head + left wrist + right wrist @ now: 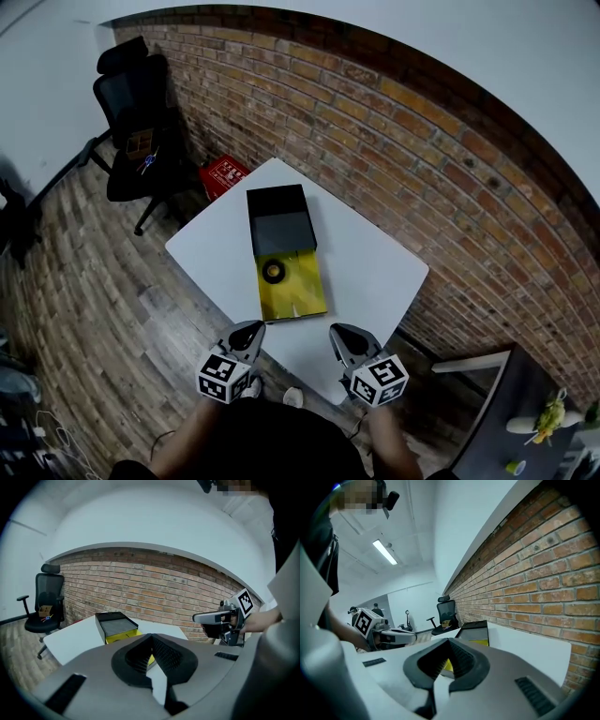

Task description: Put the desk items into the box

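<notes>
On the white table (375, 272) lies an open box: a yellow tray (292, 289) with its black lid (279, 221) folded back toward the wall. A black round roll (273, 271) rests inside the yellow tray. My left gripper (251, 328) and right gripper (339, 331) hover side by side over the table's near corner, short of the box, both shut with nothing in them. The left gripper view shows its closed jaws (151, 637), the box (115, 627) beyond and the right gripper (220, 617) alongside. In the right gripper view, closed jaws (449, 641) point at the box (474, 631).
A brick wall (422, 159) runs behind the table. A black office chair (141, 122) and a red crate (222, 175) stand on the wooden floor at the far left. A dark desk with a small plant (553, 412) is at the lower right.
</notes>
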The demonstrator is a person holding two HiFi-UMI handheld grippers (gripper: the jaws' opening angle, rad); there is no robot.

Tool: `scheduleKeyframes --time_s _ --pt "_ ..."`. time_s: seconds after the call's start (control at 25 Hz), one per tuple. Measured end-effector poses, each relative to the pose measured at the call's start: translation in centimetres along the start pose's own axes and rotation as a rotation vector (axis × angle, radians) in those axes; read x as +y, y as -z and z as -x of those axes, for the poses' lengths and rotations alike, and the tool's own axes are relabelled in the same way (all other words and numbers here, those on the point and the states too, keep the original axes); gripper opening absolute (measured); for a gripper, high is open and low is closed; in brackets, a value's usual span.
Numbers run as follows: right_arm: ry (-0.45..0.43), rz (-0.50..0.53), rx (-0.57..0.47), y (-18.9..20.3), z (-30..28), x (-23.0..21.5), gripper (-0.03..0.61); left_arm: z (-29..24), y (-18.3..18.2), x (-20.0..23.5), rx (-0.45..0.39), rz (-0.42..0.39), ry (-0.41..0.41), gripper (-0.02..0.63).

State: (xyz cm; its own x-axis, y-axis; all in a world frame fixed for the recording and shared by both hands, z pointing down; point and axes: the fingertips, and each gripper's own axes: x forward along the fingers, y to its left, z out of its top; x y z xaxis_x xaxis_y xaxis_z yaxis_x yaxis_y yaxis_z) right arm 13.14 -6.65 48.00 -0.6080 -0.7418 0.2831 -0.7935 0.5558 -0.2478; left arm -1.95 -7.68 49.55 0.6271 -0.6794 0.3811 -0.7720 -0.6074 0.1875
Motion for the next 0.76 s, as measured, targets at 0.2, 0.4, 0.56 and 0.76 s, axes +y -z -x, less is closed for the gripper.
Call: scheduleKeyframes --time_s 0.2,0.4,0.56,0.76 --pt "0.002 0.009 -0.031 -0.5 -0.3 1.0 0.021 0.4 -0.1 1.1 0.003 0.008 0.010 0.013" --pt "0.032 0.012 -0.027 -0.4 -0.9 1.2 0.021 0.5 -0.6 2.2 0.003 -0.001 0.018 0.013" --pt "0.044 0.015 -0.018 -0.4 -1.5 1.2 0.021 0.3 -0.5 2.8 0.005 -0.001 0.029 0.012" --pt "0.055 0.012 -0.018 -0.3 -2.3 1.0 0.021 0.3 -0.4 3.7 0.015 -0.002 0.027 0.012"
